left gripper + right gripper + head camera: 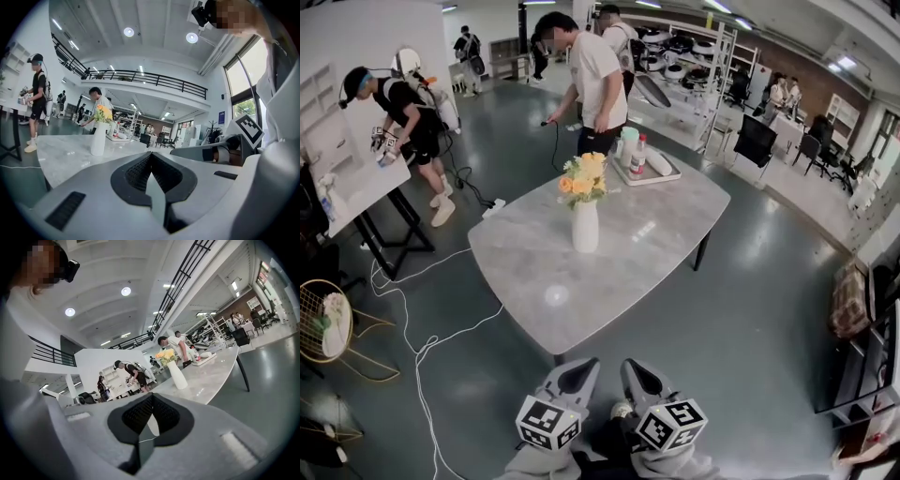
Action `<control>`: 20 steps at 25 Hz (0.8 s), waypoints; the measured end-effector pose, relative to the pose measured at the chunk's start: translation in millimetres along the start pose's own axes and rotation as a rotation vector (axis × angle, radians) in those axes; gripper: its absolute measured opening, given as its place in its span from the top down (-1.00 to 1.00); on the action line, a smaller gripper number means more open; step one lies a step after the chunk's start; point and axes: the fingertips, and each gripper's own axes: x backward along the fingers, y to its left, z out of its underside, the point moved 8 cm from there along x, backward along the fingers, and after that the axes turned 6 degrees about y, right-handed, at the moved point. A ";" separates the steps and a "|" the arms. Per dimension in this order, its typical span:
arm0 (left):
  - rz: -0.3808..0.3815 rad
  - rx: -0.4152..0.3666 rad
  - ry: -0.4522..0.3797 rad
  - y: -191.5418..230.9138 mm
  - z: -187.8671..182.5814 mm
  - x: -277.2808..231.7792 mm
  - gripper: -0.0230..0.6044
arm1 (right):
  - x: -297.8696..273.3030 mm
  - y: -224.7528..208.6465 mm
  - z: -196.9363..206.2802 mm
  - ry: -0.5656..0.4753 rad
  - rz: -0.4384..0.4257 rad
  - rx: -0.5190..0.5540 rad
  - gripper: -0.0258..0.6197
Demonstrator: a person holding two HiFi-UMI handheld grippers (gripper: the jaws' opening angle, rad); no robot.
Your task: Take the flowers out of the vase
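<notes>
A white vase point(585, 227) with yellow and orange flowers point(583, 178) stands upright near the middle of the grey marble table point(656, 234). Both grippers hover side by side just short of the table's near edge, well away from the vase. The left gripper point(578, 373) is shut with nothing in it, and so is the right gripper point(639, 375). In the left gripper view the vase point(98, 138) and flowers point(102, 114) stand far ahead to the left of the closed jaws point(151, 154). In the right gripper view the vase point(177, 374) stands ahead, slightly right of the closed jaws point(151, 397).
A tray point(645, 173) with bottles sits at the table's far end, where a person point(595, 80) stands. Another person point(408, 112) works at a white desk on the left. Cables point(422, 347) trail on the floor, beside a gold wire stand point(328, 323).
</notes>
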 end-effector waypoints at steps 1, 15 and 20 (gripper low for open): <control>-0.008 0.002 -0.001 3.7 -2.0 -6.1 0.92 | -6.3 -5.1 -4.0 0.005 -0.008 0.003 0.92; -0.121 0.045 -0.038 32.6 -27.5 -96.5 0.92 | -69.7 -84.1 -62.3 0.071 -0.108 0.038 0.92; -0.114 0.042 -0.049 28.4 -34.2 -135.4 0.92 | -75.4 -116.8 -79.5 0.082 -0.121 0.059 0.92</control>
